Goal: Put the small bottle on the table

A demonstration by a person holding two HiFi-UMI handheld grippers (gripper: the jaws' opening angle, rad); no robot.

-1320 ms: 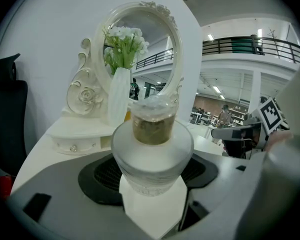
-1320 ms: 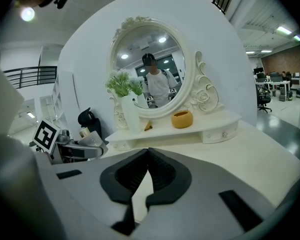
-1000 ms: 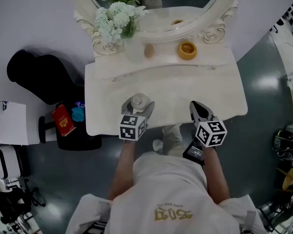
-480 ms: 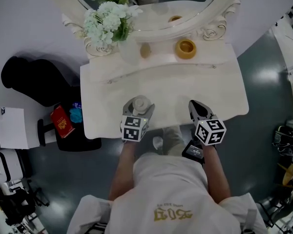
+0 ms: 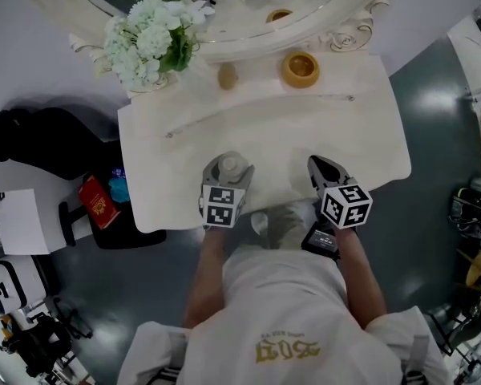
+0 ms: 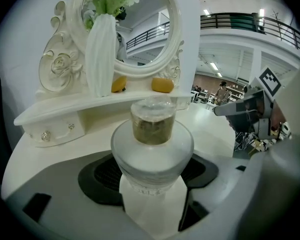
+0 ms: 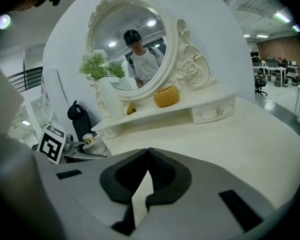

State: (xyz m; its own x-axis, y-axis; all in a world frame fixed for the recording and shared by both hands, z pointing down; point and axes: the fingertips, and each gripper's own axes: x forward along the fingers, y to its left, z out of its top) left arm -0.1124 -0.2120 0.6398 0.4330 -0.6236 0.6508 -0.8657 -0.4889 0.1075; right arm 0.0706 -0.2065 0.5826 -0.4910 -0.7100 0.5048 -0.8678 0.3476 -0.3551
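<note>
L gripper [image 5: 226, 172] still clamped on small bottle [image 6: 152, 144], over table [image 5: 289, 127] near edge, same spot as 1 s ago. R gripper [image 5: 321, 168] jaws pressed together, empty. I see only the head cam shifted; yellow pot [image 5: 300, 68] at back.

Before us the tabletop [image 5: 264, 131] carries a raised shelf [image 5: 256, 95] along its back edge, and the mirror [image 5: 224, 22] stands behind that. On the shelf we see a vase of flowers [image 5: 148, 42] at the left end, a small rounded object [image 5: 228, 76] right of it and a round jar [image 5: 300, 68] further right. At the front edge, left of centre, the small bottle [image 5: 229, 167] sits between the left tool's [image 5: 227, 162] jaws. The right tool [image 5: 322, 167] lies to its right, apart. On the floor left of the tabletop lies a bag [image 5: 48, 139], with a small box [image 5: 99, 200] nearer us.
</note>
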